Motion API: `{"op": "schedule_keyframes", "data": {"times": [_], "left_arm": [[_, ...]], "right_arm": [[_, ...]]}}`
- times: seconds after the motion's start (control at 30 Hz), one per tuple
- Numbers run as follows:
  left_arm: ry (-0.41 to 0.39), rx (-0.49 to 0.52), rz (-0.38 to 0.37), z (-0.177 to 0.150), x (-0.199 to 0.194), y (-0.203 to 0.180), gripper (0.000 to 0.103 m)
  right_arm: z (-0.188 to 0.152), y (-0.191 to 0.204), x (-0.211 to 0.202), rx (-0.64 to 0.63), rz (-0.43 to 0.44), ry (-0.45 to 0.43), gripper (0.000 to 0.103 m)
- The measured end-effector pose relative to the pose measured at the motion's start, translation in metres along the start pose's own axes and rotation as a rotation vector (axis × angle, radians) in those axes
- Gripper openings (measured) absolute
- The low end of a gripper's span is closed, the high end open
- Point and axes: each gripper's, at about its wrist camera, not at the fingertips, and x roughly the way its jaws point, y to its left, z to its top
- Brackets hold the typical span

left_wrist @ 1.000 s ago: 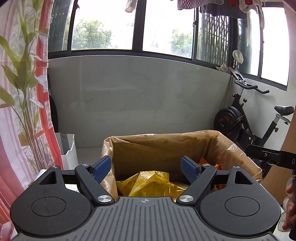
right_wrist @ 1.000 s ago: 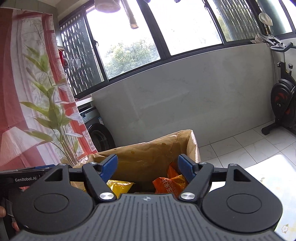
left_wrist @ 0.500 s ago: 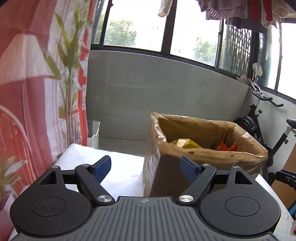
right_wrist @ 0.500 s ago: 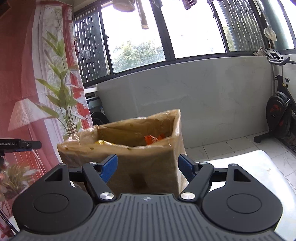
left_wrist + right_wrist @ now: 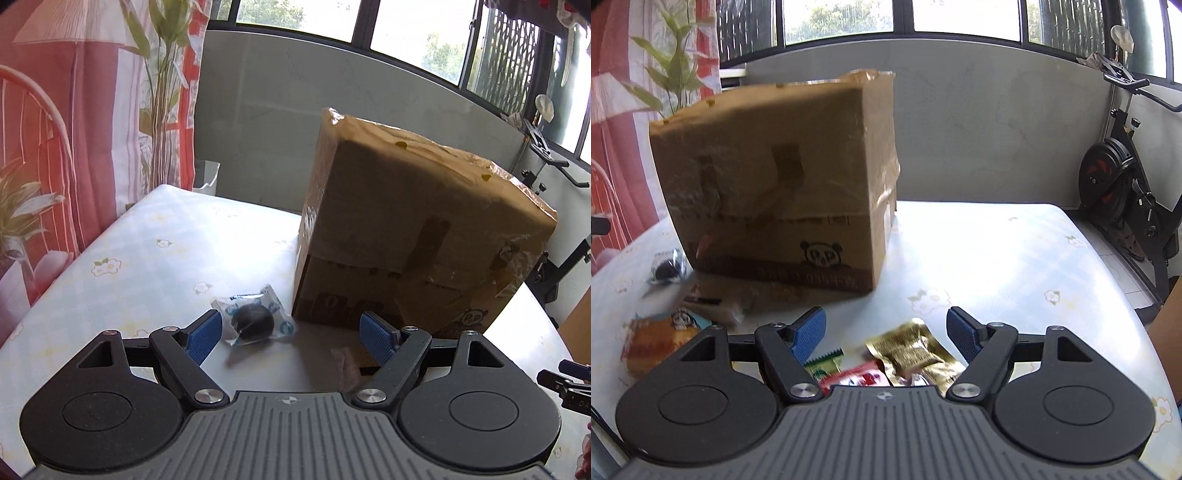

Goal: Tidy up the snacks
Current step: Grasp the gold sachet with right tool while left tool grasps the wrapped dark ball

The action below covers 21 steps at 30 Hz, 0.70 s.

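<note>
left tongs [image 5: 291,334] spread wide, gripping nothing; clear-wrapped dark round snack [image 5: 253,320] lay just ahead of left blue pad, beside tall brown cardboard box [image 5: 413,236]. right tongs [image 5: 886,334] also released, empty; crinkled gold foil packet [image 5: 916,350] sat between pads, red packet [image 5: 860,376] and green packet [image 5: 823,365] nearer palm. risk: slick wrappers could slide off pads; closing might pinch two packets together.
</note>
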Motion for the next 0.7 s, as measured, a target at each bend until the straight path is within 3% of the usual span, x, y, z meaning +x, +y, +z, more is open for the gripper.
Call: {"op": "schedule_keyframes", "data": {"times": [0.13, 0.3, 0.47, 0.57, 0.7], "left_arm": [[0.021, 0.004, -0.001, -0.007, 0.000, -0.002, 0.083], [0.029, -0.005, 0.010, -0.008, -0.001, -0.002, 0.083], [0.046, -0.026, 0.032, -0.010, 0.001, -0.001, 0.083], [0.055, -0.031, 0.041, -0.010, 0.002, -0.001, 0.083], [0.058, -0.025, 0.043, -0.008, 0.002, -0.002, 0.083]], "right_arm": [[-0.011, -0.015, 0.011, 0.013, -0.031, 0.032, 0.075], [-0.021, -0.021, 0.032, -0.154, -0.061, 0.085, 0.073], [-0.023, -0.022, 0.044, -0.184, 0.035, 0.113, 0.073], [-0.022, -0.017, 0.051, -0.212, 0.040, 0.107, 0.073], [-0.020, -0.023, 0.061, -0.153, 0.023, 0.114, 0.073]]}}
